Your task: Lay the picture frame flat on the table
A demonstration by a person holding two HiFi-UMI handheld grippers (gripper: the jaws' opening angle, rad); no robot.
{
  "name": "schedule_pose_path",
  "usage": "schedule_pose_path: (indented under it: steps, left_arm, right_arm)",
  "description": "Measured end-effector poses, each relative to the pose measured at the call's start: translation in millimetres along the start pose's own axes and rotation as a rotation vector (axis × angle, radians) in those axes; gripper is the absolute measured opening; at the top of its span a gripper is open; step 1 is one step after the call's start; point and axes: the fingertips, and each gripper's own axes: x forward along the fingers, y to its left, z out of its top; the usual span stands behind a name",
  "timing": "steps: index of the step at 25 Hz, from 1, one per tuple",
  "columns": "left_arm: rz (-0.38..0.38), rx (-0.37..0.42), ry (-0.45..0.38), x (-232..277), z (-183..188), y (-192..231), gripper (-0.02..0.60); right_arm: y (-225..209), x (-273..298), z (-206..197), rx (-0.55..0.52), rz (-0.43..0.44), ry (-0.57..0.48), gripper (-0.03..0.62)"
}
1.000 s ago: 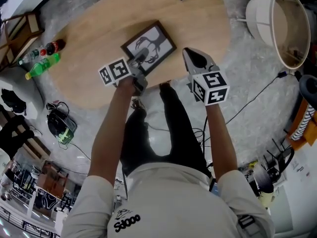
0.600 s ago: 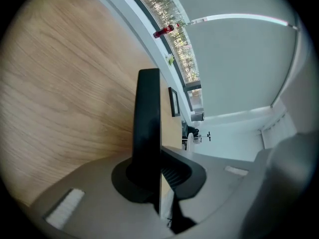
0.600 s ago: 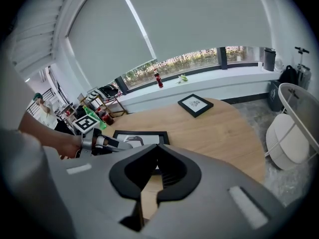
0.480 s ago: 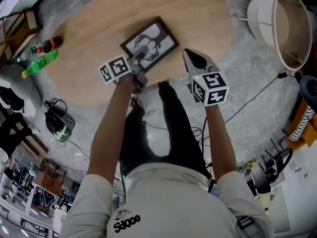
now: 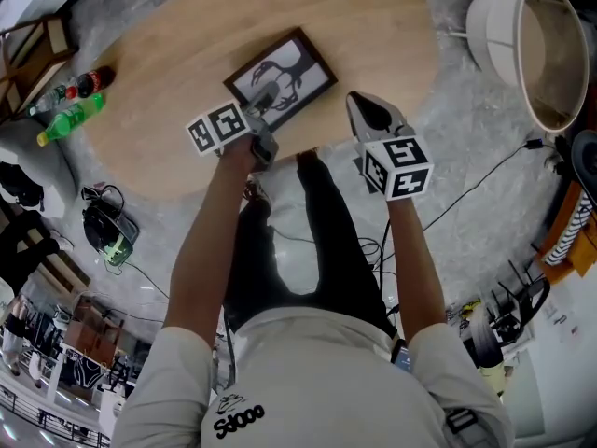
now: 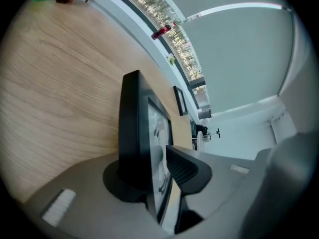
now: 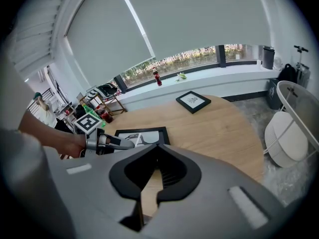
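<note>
Table: pale round wooden table (image 5: 159, 73), its near edge just ahead of the person.
Right gripper (image 5: 366, 108): at the frame's 4 o'clock, jaws together, empty.
Left gripper (image 5: 269, 99): jaws opening, the frame's near edge between them.
Frame: black rectangular picture frame with an antler print (image 5: 287, 75) lies flat near the table's middle.
Handling: probably stiff, light, with a slippery, breakable pane; take it by the moulding.
Views: the left gripper view shows the frame's edge thickness; the right gripper view shows a small black second frame (image 7: 193, 101) whole at 12 o'clock.
</note>
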Motion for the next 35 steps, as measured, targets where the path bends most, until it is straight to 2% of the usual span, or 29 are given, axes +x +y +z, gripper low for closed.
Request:
schedule_pose_path:
  steps: [4, 10, 23, 35]
  left_arm:
    - [0.025, 0.008, 0.0, 2, -2, 6, 0.181]
    - [0.041, 0.003, -0.011, -5, -6, 8, 0.238]
    - [0.141, 0.036, -0.013, -21, -11, 25, 0.239]
    - [0.154, 0.017, -0.021, -25, -14, 36, 0.239]
  right_arm:
    - [-1, 3, -3, 0.004, -0.001, 0.002, 0.003]
    - [-3, 3, -3, 0.008, 0.0, 0.003, 0.003]
    - [-1, -3, -9, 0.004, 0.009, 0.009, 0.003]
    - [-4, -3, -13, 0.006, 0.005, 0.019, 0.003]
